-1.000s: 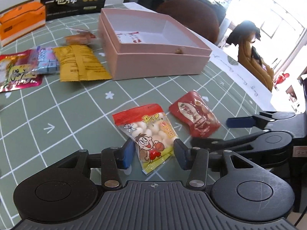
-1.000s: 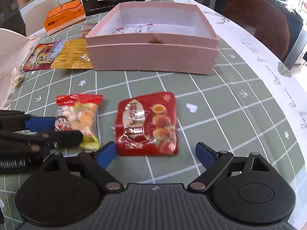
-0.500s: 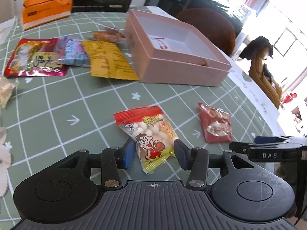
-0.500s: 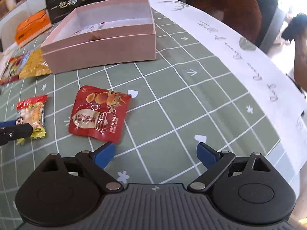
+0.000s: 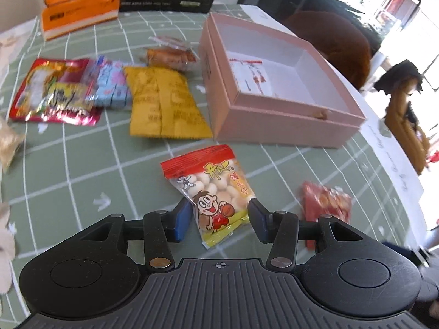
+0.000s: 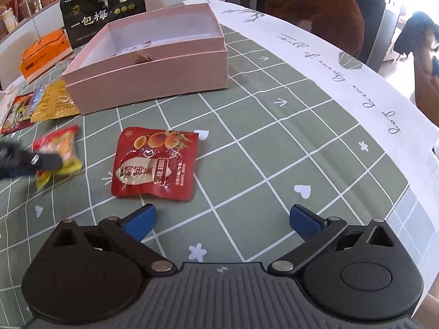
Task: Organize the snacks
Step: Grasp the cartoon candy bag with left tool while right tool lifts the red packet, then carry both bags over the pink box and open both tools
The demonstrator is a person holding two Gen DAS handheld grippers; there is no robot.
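Between the left gripper's (image 5: 219, 220) parted fingers lies the puffed-ball snack packet (image 5: 212, 193), flat on the green gridded worktop (image 5: 82, 164), its long axis running away from the camera, red top seam toward the pink box (image 5: 279, 126). It looks light, crinkly and slippery; pinching the flat lower seam seems safest. The right gripper (image 6: 222, 220) hovers wide apart near the red quail-egg pouch (image 6: 155, 163), holding nothing.
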